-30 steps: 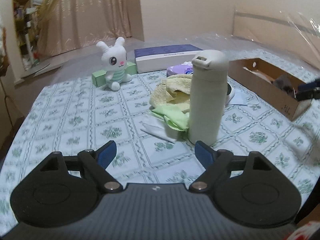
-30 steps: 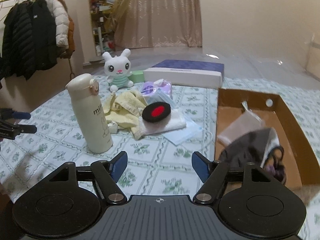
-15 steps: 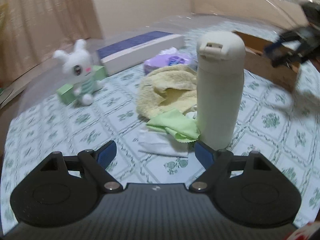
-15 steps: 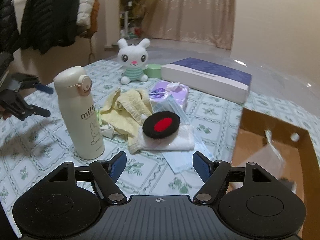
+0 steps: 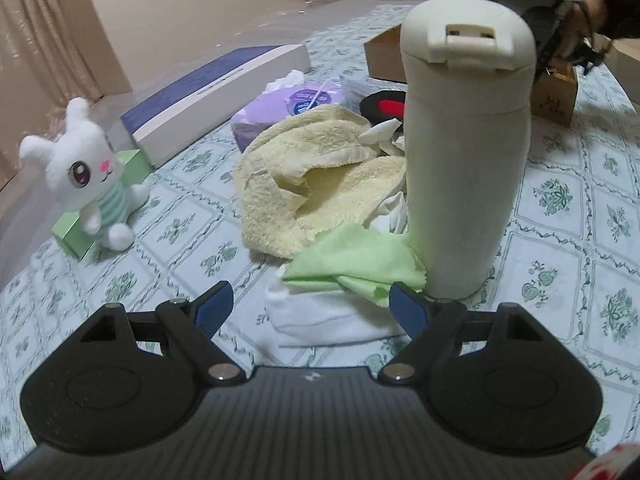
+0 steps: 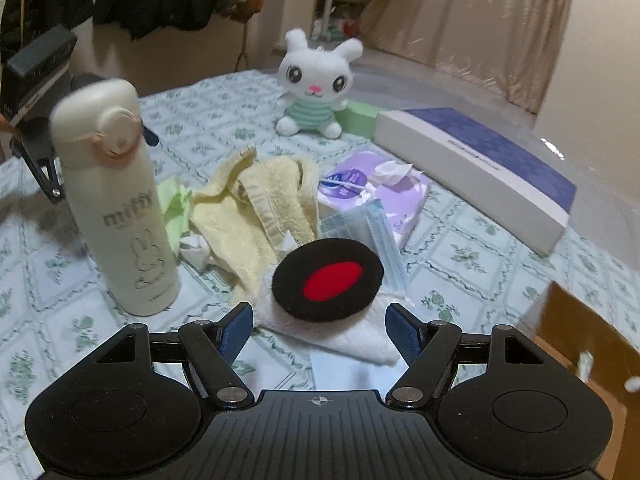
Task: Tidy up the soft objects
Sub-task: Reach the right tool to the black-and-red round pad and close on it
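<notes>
A pile of soft things lies mid-table. In the left wrist view my open, empty left gripper [image 5: 310, 306] hovers just before a white cloth [image 5: 320, 318] and a light green cloth [image 5: 352, 262], with a yellow towel [image 5: 320, 188] behind. In the right wrist view my open, empty right gripper [image 6: 320, 326] sits just before a black pad with a red centre [image 6: 328, 278] lying on a white folded cloth [image 6: 344, 336]. The yellow towel [image 6: 256, 208] and a white plush rabbit [image 6: 316, 88] lie beyond. The rabbit also shows in the left wrist view [image 5: 86, 172].
A tall cream bottle [image 5: 464, 140] stands upright beside the pile, also in the right wrist view [image 6: 116, 196]. A purple tissue pack [image 6: 372, 192], a face mask pack [image 6: 364, 232], a long blue-and-white box [image 6: 476, 164], a green box [image 5: 100, 200] and a cardboard box [image 6: 580, 340] lie around.
Both grippers have moved closer to the pile, and everything looms larger. The left now sits right at the white and green cloths, the right at the black pad. Both stay open.
</notes>
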